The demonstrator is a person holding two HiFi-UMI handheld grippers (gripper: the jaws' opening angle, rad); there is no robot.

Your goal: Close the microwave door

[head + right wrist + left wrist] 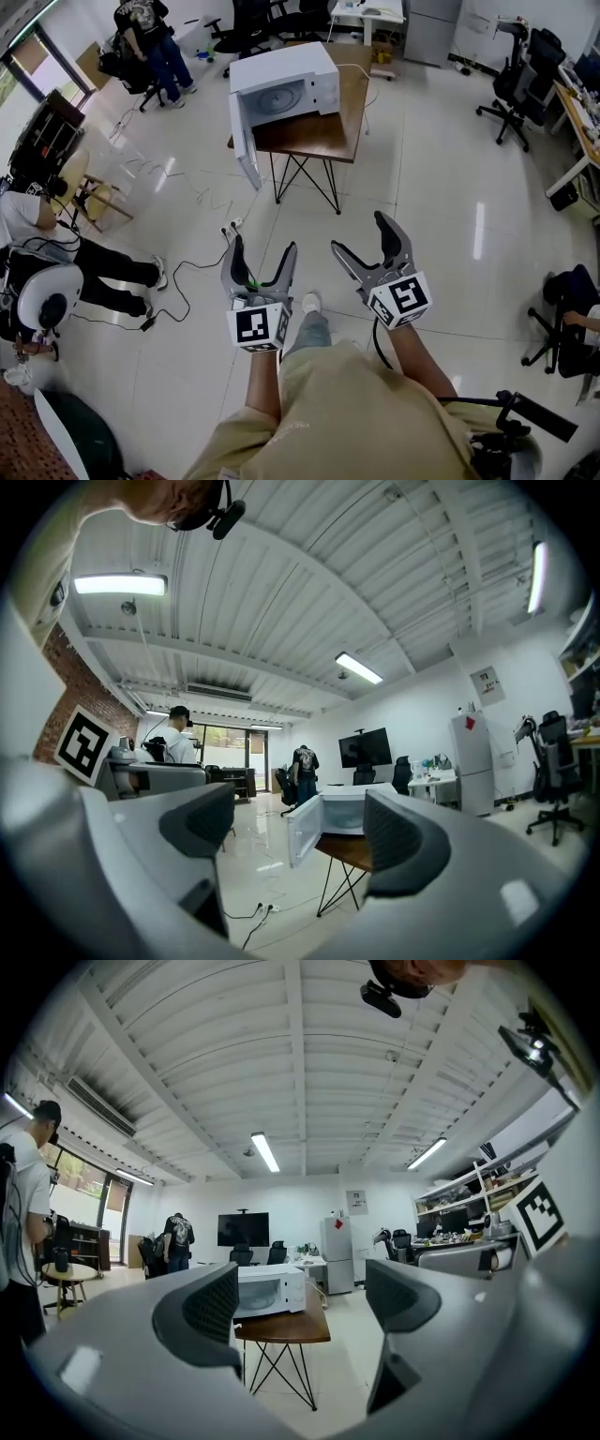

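Note:
A white microwave (286, 87) stands on a small wooden table (314, 134) across the room. Its door (242, 142) hangs wide open toward the left, cavity exposed. In the left gripper view the microwave (270, 1288) shows between the jaws, far off. In the right gripper view the open door (305, 831) and cavity are visible. My left gripper (262, 256) and right gripper (361, 236) are both open and empty, held near my body, well short of the table.
A power strip and cables (202, 258) lie on the white floor left of me. A seated person (56, 253) is at the left, another person (155, 42) stands at the back. Office chairs (520, 89) stand at the right.

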